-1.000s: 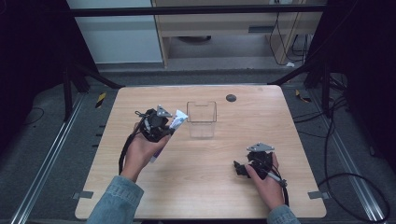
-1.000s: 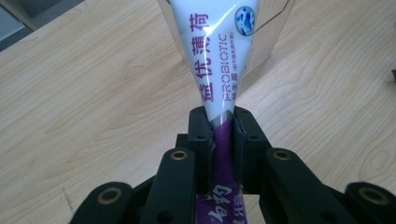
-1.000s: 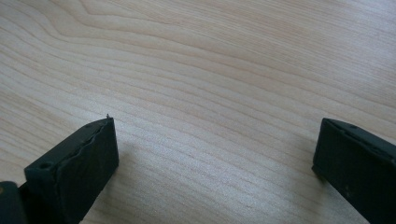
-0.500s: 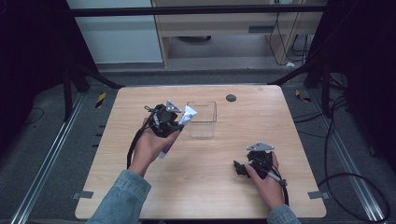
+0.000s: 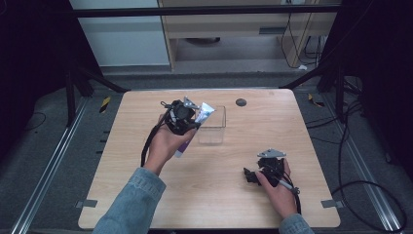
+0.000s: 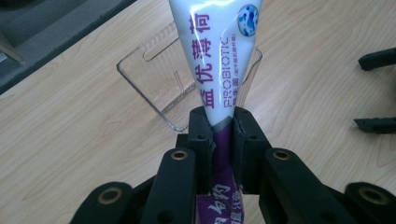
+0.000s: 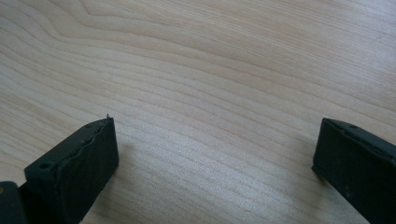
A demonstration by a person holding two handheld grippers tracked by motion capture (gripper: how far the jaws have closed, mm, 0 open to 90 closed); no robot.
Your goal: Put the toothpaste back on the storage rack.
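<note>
A white and purple toothpaste tube (image 6: 219,60) with "PROBIOTIC" printed on it is clamped in my left gripper (image 6: 219,126), which is shut on it. In the high view the left gripper (image 5: 192,122) holds the tube (image 5: 203,113) slanted, its white flat end over the left rim of a clear plastic box (image 5: 213,127). In the left gripper view the clear box (image 6: 159,74) stands open-topped just beyond the tube. My right gripper (image 5: 251,176) rests open on the table at the front right; its view has bare wood between the wide-apart fingers (image 7: 79,158).
A wooden table (image 5: 292,126) carries a small dark round spot (image 5: 240,102) near its far edge. Beyond the table are a dark floor, black frame legs, cables and a cabinet. The other gripper's jaw tips appear at the right of the left gripper view.
My left gripper has carried the tube to the right and farther away, from the table's left-middle up to the box's left rim. The right gripper has stayed put.
</note>
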